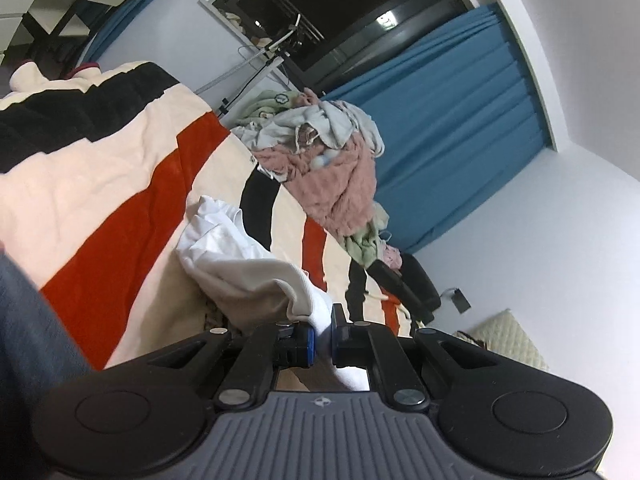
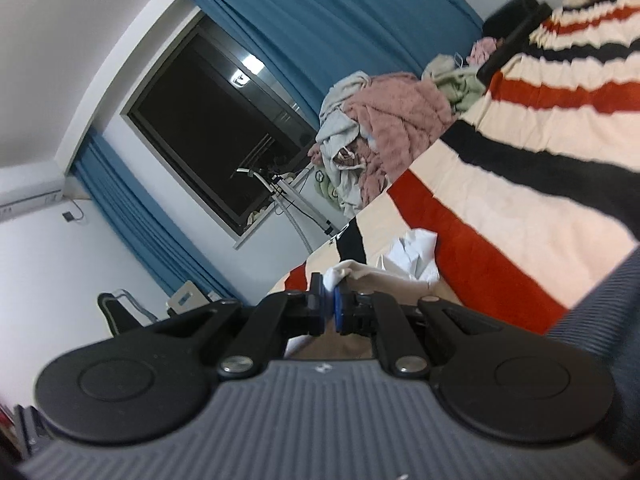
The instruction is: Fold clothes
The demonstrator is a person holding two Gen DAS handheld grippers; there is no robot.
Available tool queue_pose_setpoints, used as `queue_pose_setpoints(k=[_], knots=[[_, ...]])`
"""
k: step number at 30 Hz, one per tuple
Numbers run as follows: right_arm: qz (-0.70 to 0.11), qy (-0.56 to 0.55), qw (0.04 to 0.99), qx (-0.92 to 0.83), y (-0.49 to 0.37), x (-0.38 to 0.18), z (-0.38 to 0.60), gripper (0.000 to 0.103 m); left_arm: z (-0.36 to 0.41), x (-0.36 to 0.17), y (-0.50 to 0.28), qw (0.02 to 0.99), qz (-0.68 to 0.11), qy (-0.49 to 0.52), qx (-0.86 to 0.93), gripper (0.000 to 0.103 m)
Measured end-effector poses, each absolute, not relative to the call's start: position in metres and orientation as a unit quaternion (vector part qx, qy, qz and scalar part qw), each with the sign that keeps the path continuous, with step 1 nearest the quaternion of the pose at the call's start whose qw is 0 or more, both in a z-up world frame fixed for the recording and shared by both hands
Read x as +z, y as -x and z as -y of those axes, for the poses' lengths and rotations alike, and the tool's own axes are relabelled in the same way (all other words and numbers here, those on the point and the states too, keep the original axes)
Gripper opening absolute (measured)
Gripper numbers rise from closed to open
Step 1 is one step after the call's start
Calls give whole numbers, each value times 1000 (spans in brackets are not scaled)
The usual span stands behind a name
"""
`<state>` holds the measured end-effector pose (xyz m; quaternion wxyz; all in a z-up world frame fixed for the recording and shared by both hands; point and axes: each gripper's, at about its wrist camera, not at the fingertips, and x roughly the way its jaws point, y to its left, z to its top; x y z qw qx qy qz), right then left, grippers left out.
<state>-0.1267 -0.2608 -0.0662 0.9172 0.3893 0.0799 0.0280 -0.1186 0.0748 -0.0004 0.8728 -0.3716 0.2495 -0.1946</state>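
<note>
Garment [image 1: 248, 280], cream-beige with a white ribbed edge, hangs from both grippers above the striped blanket [image 1: 120, 184]. Left gripper [image 1: 324, 338] is clamped on the white ribbed edge, blue pads pinching the fabric between them, and the cloth runs up and left from the jaws into a bunched white fold [image 1: 216, 224] resting on the blanket. In the left wrist view a grey-blue sleeve [image 1: 24, 320] fills the lower left corner, close beside the gripper body. Blanket carries red, black and cream bands and spreads wide to the left of the garment, mostly bare there. Past the garment, at the blanket's far edge, sits a pile of clothes [image 1: 320, 152], pink, grey and pale green, well apart from the jaws. Behind it a blue curtain [image 1: 440, 128] and a dark window [image 1: 340, 20], with a white wall to the right. Right gripper [image 2: 330, 306] is likewise closed on a white bit of the same garment [image 2: 384, 276], which trails right from the pads to a crumpled white part [image 2: 416, 252] lying on the blanket [image 2: 520, 184]. In the right wrist view the pile of clothes [image 2: 384, 128] sits higher up at the blanket's edge, near the window [image 2: 208, 128] and curtain [image 2: 320, 12], apart from the gripper. A dark chair [image 2: 120, 312] stands low at left by the wall. Grey ribbed sleeve [image 2: 600, 320] crowds the right edge beside the gripper.
</note>
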Motion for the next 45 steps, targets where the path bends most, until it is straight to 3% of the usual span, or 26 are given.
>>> queue_pose_setpoints(k=[8,13,18,23,33,34,35,36,37,38,39,43,45], knots=[[-121,-428,895,34,41,-45,280,8,-65,22,27,862,-291,378,-170,9],[-150,-356,922,-2,-59,-29,263,8,-45,32,-76,879,-312,334,-135,9],[-192,-333,923,-23,-145,-66,264,8,-30,-9,-152,893,-333,283,-105,9],[-212,-309,927,-6,-162,-112,267,8,-29,-63,-183,901,-334,258,-101,9],[-234,-371,898,-14,-209,-150,289,14,-17,-79,-224,908,-334,223,-115,13],[-239,-378,894,-7,-211,-152,290,27,-16,-78,-224,909,-335,219,-121,16],[-243,-383,891,4,-211,-152,289,55,-15,-78,-223,909,-336,214,-127,31],[-247,-387,888,15,-210,-152,289,69,-12,-74,-220,912,-331,204,-133,53],[-246,-386,889,25,-207,-149,286,84,-10,-70,-217,916,-325,192,-139,64],[-242,-378,893,32,-202,-144,281,85,-6,-65,-211,920,-316,180,-144,82],[-241,-366,898,37,-196,-140,275,85,-3,-60,-204,925,-305,168,-149,89],[-257,-273,926,36,-179,-131,246,83,12,-57,-192,929,-323,108,-145,90],[-266,-217,939,30,-178,-130,236,70,16,-65,-195,927,-340,91,-130,90]])
